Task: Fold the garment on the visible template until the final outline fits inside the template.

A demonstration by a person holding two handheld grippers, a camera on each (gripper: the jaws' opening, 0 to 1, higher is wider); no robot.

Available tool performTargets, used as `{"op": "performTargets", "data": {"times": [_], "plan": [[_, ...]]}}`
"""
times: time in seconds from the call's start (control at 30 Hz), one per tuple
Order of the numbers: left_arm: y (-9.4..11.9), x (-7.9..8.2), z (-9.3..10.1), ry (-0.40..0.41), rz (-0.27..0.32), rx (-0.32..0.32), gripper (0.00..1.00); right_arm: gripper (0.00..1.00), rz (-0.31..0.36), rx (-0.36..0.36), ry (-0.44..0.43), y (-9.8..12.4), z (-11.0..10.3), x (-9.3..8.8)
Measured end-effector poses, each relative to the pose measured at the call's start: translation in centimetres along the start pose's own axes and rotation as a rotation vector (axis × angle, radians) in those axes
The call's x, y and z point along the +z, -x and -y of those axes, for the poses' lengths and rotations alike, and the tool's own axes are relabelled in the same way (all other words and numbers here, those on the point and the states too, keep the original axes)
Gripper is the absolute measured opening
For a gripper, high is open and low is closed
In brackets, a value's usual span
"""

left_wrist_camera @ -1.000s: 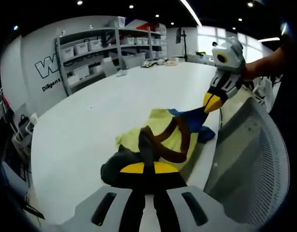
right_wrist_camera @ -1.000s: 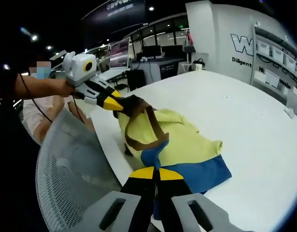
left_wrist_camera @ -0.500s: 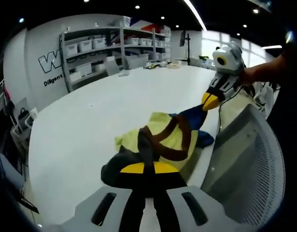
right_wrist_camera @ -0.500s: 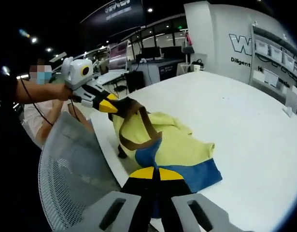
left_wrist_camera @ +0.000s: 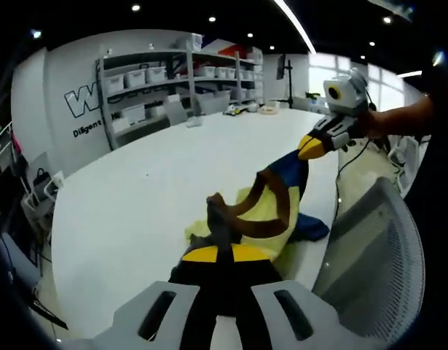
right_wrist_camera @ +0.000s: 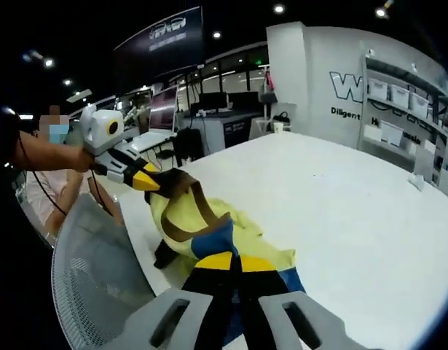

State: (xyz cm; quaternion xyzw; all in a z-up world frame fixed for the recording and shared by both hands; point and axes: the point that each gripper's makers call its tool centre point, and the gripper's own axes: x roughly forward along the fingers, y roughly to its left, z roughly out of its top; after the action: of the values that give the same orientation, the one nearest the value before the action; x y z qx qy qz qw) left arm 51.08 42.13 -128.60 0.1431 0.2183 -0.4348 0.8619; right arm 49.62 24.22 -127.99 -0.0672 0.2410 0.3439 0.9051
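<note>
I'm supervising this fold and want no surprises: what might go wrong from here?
Both grippers, the left gripper and the right gripper, are shut on the garment, lifted near the table edge. It may slide off that edge toward the mesh chair. The cloth hangs bunched, so it might land creased. No template outline shows on the table, so placement might miss it.

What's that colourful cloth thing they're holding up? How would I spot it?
Find the big white table; near its edge by the grey mesh chair hangs the garment, pinched between two hand-held grippers. It is yellow with a blue part and brown trim, the only coloured cloth on the table.
</note>
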Motion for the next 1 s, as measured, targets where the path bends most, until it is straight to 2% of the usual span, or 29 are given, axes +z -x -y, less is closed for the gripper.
{"op": "performTargets", "data": {"times": [0.13,0.43,0.63,0.87,1.0], "plan": [[-0.5,1.8,-1.6,0.012,0.027,0.025,0.02,0.0,0.027,-0.023,0.008,-0.3,1.5,1.8],[-2.4,5.1,-4.6,-0.008,0.06,0.085,0.02,0.0,0.044,-0.078,0.041,-1.2,4.6,4.1],[-3.9,6.1,-6.8,0.014,0.064,0.11,0.02,0.0,0.068,-0.093,0.025,-2.4,6.6,5.7],[-5.8,7.3,-9.8,0.035,0.069,0.15,0.02,0.0,0.061,-0.122,0.035,-4.7,9.4,7.1],[-7.4,7.1,-12.0,0.048,0.048,0.166,0.02,0.0,0.049,-0.149,0.024,-6.6,11.5,7.5]]}}
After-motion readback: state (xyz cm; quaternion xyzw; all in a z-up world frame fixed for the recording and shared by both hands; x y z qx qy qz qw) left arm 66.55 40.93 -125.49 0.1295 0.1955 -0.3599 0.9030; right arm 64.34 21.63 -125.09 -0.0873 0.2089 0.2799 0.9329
